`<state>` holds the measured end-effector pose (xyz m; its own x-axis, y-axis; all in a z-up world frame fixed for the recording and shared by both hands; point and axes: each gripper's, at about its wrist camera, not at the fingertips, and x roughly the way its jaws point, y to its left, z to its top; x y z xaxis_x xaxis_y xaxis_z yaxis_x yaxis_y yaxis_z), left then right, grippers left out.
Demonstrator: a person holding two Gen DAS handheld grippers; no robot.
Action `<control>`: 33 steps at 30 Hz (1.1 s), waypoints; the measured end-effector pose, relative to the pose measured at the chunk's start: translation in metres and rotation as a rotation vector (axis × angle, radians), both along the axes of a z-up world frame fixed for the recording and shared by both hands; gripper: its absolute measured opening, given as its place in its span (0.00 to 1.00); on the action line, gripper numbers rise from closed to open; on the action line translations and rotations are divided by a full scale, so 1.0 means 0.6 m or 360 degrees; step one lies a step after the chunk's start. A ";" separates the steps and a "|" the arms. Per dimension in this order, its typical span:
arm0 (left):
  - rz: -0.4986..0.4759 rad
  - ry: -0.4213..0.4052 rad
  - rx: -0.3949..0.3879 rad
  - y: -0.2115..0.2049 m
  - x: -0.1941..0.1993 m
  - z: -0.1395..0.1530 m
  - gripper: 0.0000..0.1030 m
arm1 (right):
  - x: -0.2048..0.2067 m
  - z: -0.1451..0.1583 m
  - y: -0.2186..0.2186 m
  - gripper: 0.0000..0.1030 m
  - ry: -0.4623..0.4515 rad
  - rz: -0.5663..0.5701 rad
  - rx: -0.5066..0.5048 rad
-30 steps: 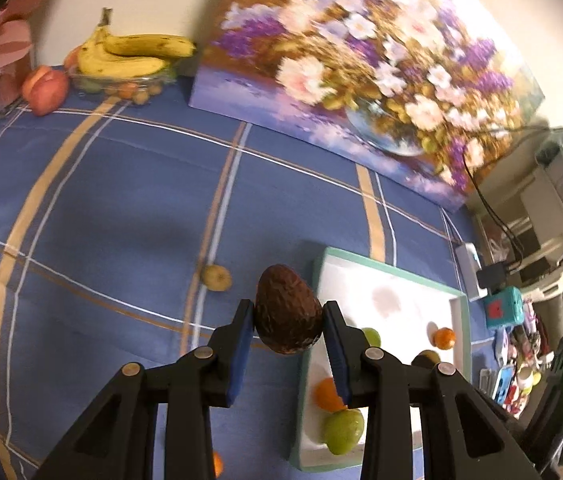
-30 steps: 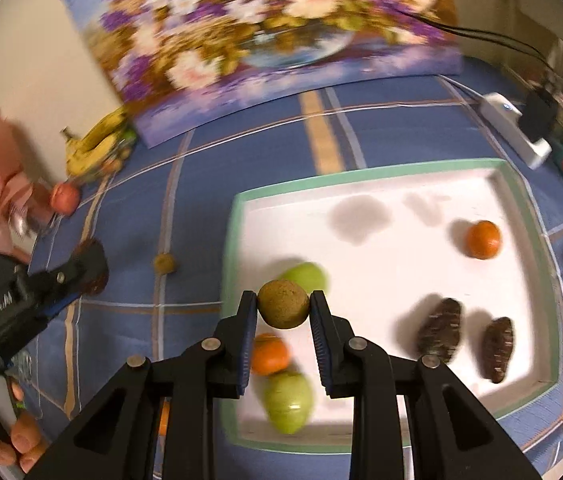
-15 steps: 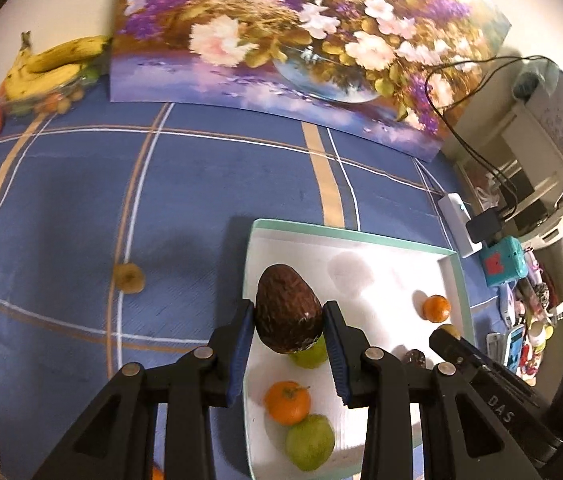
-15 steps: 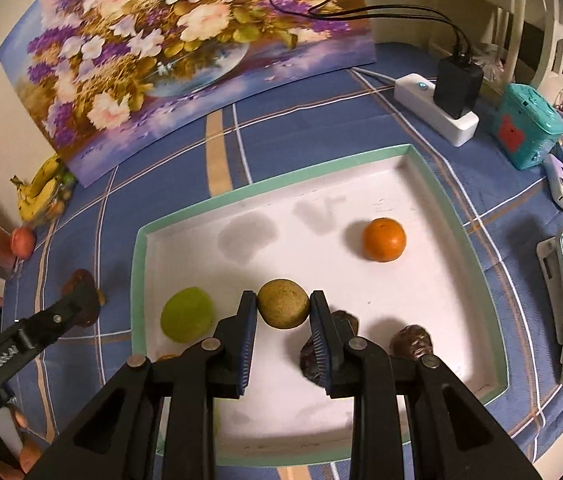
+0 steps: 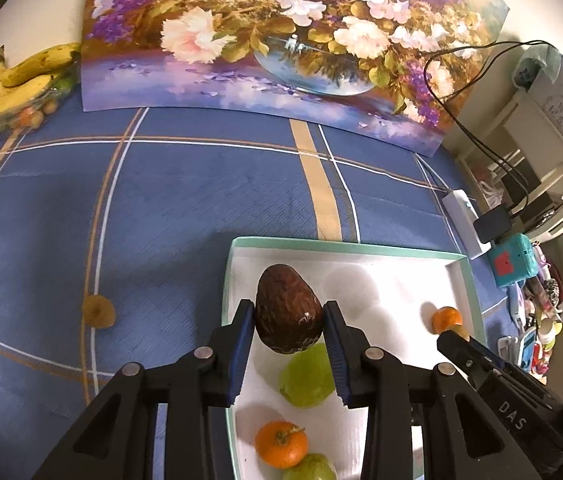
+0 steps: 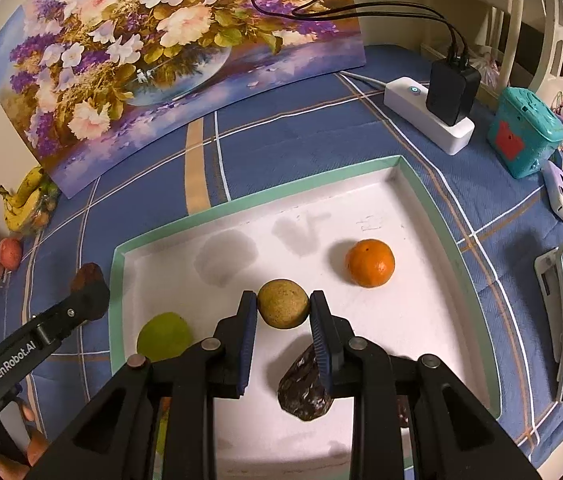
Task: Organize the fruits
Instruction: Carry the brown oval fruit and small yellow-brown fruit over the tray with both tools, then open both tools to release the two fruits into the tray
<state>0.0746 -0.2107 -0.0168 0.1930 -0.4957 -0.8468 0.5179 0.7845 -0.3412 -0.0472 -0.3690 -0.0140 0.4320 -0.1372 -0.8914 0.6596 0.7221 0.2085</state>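
Beneath both your claws lies the white tray with its green rim. Your left claw is clamped on a dark brown avocado, over the tray's left end, a green fruit just below it. Your right claw grips a small tan round fruit; an orange sits beyond it to the right.

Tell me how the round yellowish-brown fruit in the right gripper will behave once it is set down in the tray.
The round fruit looks nearly spherical, so it would probably roll on the tray's flat white floor. The right gripper pinches it with no visible denting, suggesting it is firm. Its matte, speckled skin seems unlikely to slip.
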 end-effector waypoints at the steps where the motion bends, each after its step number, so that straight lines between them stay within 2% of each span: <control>1: -0.0001 0.0003 0.0001 -0.003 0.001 -0.003 0.36 | 0.001 -0.003 -0.001 0.27 0.0003 0.0001 0.0000; 15: -0.0071 0.0052 0.0131 -0.047 -0.006 -0.072 0.36 | 0.009 -0.065 -0.013 0.27 0.0136 -0.0001 0.0048; 19: -0.0053 0.0068 0.0118 -0.041 -0.005 -0.076 0.36 | 0.012 -0.080 -0.013 0.27 0.0172 0.0000 0.0060; 27: -0.0035 0.0096 0.0143 -0.036 -0.002 -0.073 0.38 | 0.015 -0.076 -0.007 0.27 0.0197 0.0015 0.0039; 33: -0.0030 0.0099 0.0132 -0.032 -0.002 -0.052 0.55 | 0.024 -0.070 -0.003 0.27 0.0229 0.0040 0.0016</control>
